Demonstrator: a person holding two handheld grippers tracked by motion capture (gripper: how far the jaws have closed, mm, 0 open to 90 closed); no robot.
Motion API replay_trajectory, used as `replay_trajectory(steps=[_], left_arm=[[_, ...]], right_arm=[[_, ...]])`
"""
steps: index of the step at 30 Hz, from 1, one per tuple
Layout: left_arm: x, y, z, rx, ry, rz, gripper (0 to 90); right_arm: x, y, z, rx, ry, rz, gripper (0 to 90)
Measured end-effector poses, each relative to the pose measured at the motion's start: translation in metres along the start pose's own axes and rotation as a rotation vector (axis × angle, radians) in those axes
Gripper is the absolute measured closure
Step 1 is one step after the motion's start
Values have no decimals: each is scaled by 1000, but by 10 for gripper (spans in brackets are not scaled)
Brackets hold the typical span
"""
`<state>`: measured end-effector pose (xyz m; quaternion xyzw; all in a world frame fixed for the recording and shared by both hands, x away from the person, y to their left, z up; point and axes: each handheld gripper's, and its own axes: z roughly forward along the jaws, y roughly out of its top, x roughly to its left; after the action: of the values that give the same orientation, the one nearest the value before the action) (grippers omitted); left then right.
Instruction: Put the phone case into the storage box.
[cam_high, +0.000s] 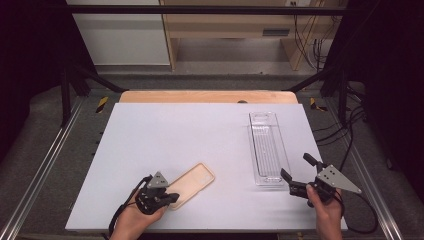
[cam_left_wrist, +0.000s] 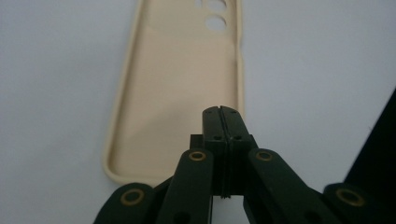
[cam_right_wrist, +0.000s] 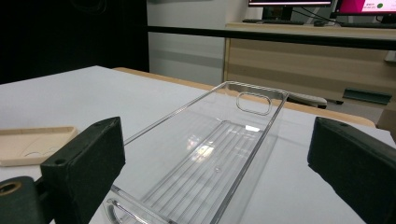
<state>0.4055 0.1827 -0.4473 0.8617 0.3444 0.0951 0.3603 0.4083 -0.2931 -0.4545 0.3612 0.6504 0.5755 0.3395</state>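
Note:
A beige phone case (cam_high: 194, 181) lies hollow side up on the white table (cam_high: 175, 130), at the front left. My left gripper (cam_high: 172, 196) is at the case's near end, shut. In the left gripper view its jaws (cam_left_wrist: 220, 112) press flat together over the case's inside (cam_left_wrist: 177, 88), with nothing visible between them. A long clear plastic tray (cam_high: 266, 145) lies at the right. My right gripper (cam_high: 296, 166) stands open just off the tray's near right corner. In the right gripper view the two wide-apart jaws frame the tray (cam_right_wrist: 219, 158), and the case (cam_right_wrist: 28, 144) lies at the far left.
The table's front edge runs just below both hands. Metal rails flank the table on the left and right. A wooden cabinet (cam_high: 240, 25) and loose cables (cam_high: 345, 125) are beyond the far edge and to the right.

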Motion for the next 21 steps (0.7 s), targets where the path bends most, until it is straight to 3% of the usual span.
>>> replay_trajectory(steps=[1,5,6,7,8,10,12,13,14,17,21], left_arm=[[0,0,0,0,0,0,895],[4,13,-5,-109,51,25,829],[5,18,-8,-160,74,28,758],[5,18,-8,-160,74,28,702],[7,22,-11,-205,104,41,656],[8,23,-12,-221,118,45,572],[13,25,-16,-281,154,39,476],[13,25,-16,-281,154,39,442],[16,26,-17,-310,178,41,404],[22,28,-16,-319,205,40,254],[31,28,-9,-268,181,18,83]], right_arm=[[0,0,0,-2,0,-5,44],[1,1,0,-3,-5,-7,44],[1,1,0,-6,-9,-12,43],[1,1,0,-6,-10,-10,43],[1,1,0,-8,-10,-10,43],[1,1,0,-10,-11,-9,43],[1,1,0,-8,-10,-12,42],[1,1,0,-8,-12,-13,41],[1,1,-1,-11,-12,-12,41],[1,1,-1,-15,-11,-14,40],[1,2,-2,-12,-13,-14,38]])
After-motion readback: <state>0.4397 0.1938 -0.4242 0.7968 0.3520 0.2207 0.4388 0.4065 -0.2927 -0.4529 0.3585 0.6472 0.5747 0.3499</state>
